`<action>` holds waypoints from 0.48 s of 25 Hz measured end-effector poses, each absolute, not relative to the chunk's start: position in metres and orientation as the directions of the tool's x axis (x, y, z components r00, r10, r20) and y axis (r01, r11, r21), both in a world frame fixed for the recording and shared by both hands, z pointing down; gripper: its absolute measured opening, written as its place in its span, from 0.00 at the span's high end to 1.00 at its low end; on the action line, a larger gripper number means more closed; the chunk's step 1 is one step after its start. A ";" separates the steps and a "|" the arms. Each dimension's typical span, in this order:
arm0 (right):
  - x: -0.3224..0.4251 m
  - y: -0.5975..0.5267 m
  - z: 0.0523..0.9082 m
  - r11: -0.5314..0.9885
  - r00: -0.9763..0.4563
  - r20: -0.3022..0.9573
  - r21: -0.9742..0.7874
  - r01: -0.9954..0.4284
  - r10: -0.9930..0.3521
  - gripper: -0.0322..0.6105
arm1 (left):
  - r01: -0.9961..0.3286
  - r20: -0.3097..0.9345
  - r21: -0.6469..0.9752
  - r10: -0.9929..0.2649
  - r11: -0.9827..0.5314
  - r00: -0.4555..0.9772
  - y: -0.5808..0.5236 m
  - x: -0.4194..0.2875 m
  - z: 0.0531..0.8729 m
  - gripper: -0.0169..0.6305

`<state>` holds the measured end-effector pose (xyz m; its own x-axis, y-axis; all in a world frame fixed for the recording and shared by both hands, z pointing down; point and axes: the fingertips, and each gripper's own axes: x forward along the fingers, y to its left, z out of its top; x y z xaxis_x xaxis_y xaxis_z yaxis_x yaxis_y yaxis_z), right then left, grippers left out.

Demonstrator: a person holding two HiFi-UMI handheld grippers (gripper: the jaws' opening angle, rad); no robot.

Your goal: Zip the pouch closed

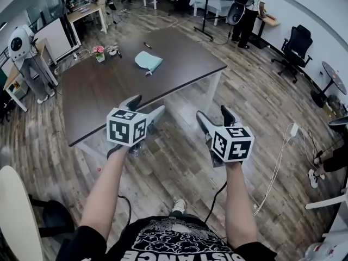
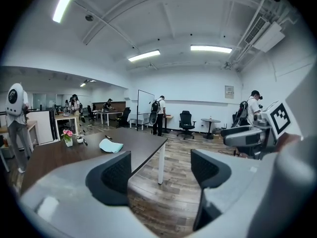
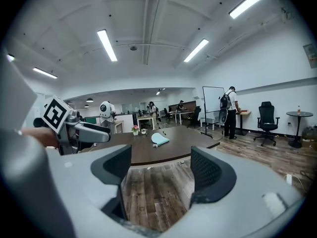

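A light teal pouch (image 1: pixel 148 61) lies flat on the dark brown table (image 1: pixel 103 99), toward its far side; it also shows as a small teal pouch (image 2: pixel 111 145) in the left gripper view and as a small teal pouch (image 3: pixel 159 139) in the right gripper view. Both grippers hang in the air short of the table's near edge, well away from the pouch. My left gripper (image 1: pixel 147 106) is open, nothing between its dark pads (image 2: pixel 116 175). My right gripper (image 1: pixel 213 113) is open and empty too, pads (image 3: pixel 210 170) wide apart. Whether the pouch's zip is done up is too small to tell.
A small pot of pink flowers (image 1: pixel 99 53) and a dark pen (image 1: pixel 147 45) sit on the table beyond the pouch. Wood floor lies under the grippers. A black office chair (image 1: pixel 293 45) stands far right, a white cable (image 1: pixel 277 165) runs across the floor, and people stand at desks in the background.
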<state>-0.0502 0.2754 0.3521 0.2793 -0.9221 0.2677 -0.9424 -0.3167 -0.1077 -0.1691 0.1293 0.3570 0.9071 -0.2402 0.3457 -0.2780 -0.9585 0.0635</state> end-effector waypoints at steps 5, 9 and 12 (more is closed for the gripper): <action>-0.030 0.266 0.352 -0.299 0.263 0.264 -0.107 -0.948 -0.928 0.33 | -0.315 0.344 0.075 -0.272 -0.946 0.899 0.118 -0.154 0.358 0.34; -0.016 0.262 0.352 -0.276 0.243 0.261 -0.097 -0.956 -0.934 0.26 | -0.335 0.344 0.101 -0.283 -0.937 0.895 0.116 -0.142 0.358 0.34; -0.009 0.260 0.354 -0.274 0.243 0.254 -0.094 -0.957 -0.936 0.25 | -0.339 0.341 0.087 -0.291 -0.937 0.894 0.115 -0.136 0.359 0.33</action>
